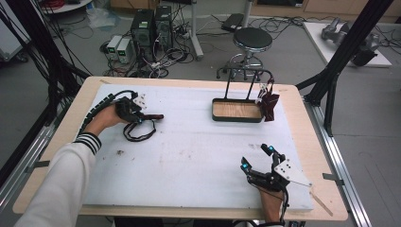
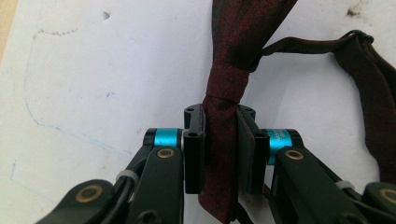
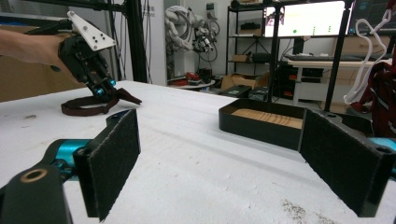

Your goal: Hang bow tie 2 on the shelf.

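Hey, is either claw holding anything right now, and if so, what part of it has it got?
The left claw is shut on the dark red bow tie, gripping one wing beside the centre knot. The right claw is open, holding nothing.

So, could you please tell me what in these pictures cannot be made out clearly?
- Bow tie: in the left gripper view its upper wing is cut off by the top edge, and the left gripper covers part of the lower wing.
- Dark red item hanging on the rack beside the tray: too small in the high view to identify; in the right gripper view the frame edge cuts it off.
- Monitor: text too small in the right gripper view.
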The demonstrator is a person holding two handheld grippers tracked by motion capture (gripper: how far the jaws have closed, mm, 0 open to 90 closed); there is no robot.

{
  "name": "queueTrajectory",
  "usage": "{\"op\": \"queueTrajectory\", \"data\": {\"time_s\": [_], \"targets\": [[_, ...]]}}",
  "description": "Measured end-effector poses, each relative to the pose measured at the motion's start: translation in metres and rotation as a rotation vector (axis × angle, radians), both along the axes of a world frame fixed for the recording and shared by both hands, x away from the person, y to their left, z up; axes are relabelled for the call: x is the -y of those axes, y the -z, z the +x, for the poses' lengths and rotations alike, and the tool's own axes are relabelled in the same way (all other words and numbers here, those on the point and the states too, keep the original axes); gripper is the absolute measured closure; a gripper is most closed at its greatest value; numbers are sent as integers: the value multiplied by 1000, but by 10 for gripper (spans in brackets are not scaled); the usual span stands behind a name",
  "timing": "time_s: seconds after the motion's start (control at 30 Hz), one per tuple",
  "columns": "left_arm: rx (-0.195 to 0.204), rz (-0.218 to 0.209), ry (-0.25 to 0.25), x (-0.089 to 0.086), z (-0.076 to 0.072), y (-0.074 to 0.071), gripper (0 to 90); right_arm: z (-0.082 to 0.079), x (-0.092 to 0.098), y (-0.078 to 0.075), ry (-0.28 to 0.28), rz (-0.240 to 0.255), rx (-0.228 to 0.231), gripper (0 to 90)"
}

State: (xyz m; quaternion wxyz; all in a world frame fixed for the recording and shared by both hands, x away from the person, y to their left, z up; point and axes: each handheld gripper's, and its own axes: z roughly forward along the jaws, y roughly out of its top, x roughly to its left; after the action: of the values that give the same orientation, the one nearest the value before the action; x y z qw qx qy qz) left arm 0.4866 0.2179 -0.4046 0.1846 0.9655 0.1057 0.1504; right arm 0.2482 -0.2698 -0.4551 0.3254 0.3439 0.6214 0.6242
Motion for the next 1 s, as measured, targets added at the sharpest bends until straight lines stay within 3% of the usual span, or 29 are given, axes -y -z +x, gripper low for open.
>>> {"op": "queueTrajectory", "data": {"time_s": [0.17, 0.2, 0.47, 0.83, 0.9, 1.0], "targets": [[-15, -36, -50, 0, -2, 0, 747, 0, 0, 0, 4, -6, 2, 119], [-19, -26, -46, 0, -2, -2, 747, 0, 0, 0, 3, -7, 2, 119], [-34, -93, -86, -2, -4, -7, 749, 0, 0, 0, 5, -4, 1, 120], [-30, -225, -117, -1, -10, -20, 750, 0, 0, 0, 4, -9, 2, 119], [-31, -287, -122, 1, -11, -25, 751, 0, 0, 0, 5, -7, 1, 120], [-28, -318, -117, 3, -11, -27, 751, 0, 0, 0, 6, -9, 2, 119]]}}
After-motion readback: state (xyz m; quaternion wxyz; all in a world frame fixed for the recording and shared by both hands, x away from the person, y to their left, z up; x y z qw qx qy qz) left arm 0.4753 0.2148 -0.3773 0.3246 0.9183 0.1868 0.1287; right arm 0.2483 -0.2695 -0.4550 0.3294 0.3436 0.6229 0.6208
